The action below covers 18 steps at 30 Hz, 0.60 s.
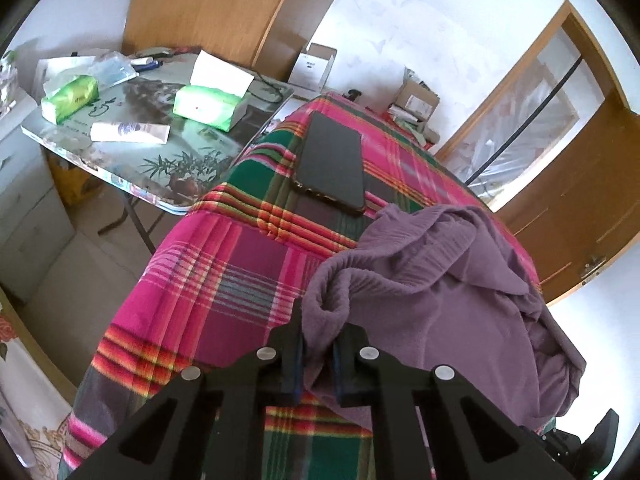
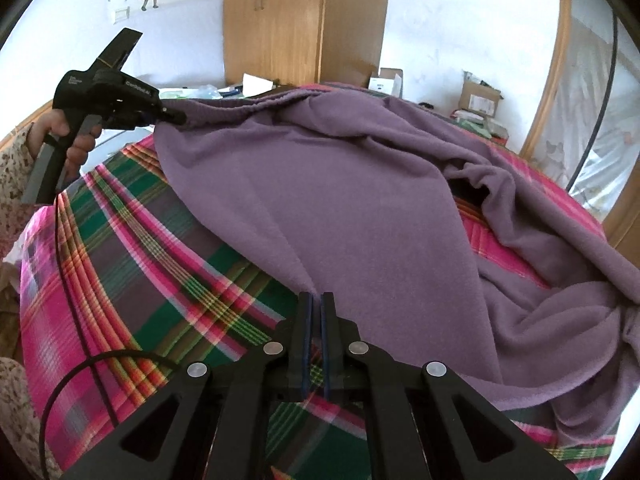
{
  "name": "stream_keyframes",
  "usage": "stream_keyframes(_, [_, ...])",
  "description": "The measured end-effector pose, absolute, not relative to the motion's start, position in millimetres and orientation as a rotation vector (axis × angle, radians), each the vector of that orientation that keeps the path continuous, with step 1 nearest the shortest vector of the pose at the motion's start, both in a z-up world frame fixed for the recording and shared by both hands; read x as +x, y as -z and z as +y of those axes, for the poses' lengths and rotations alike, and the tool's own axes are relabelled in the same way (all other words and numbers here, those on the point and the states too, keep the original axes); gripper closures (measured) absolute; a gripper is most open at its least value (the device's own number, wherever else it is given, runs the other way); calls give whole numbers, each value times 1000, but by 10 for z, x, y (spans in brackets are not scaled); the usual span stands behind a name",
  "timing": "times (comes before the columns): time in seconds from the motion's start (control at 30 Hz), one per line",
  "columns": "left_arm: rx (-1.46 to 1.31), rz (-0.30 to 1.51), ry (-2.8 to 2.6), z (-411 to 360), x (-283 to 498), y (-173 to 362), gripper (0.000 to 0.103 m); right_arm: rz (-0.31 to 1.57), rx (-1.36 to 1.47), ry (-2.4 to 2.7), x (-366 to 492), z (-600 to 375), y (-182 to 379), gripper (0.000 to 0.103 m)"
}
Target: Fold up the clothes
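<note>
A purple fleece garment (image 2: 360,208) lies rumpled on a bed with a pink, green and orange plaid cover (image 2: 132,248). My left gripper (image 1: 318,344) is shut on a bunched ribbed edge of the purple garment (image 1: 440,300) and lifts it off the cover. It also shows in the right wrist view (image 2: 176,117), held by a hand, pinching the garment's far hem. My right gripper (image 2: 318,300) is shut on the garment's near edge, pulling a fold taut.
A black phone (image 1: 332,160) lies on the bed beyond the garment. A folding table (image 1: 168,176) with tissue packs (image 1: 206,106) and a tube stands left of the bed. A wooden wardrobe (image 2: 304,20), boxes and a wooden door (image 1: 580,200) stand around. A black cable (image 2: 76,364) crosses the cover.
</note>
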<state>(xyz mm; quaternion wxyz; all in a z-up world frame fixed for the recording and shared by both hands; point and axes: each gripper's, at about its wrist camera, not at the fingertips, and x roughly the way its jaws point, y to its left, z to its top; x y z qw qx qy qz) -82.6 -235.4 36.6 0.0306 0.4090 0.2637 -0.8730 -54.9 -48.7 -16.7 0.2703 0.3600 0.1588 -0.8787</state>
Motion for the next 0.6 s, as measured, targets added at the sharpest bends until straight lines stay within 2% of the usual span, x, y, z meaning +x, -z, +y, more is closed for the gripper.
stream_keyframes(0.6, [1233, 883, 2706, -2171, -100, -460, 93, 400, 903, 2432, -98, -214, -59, 99])
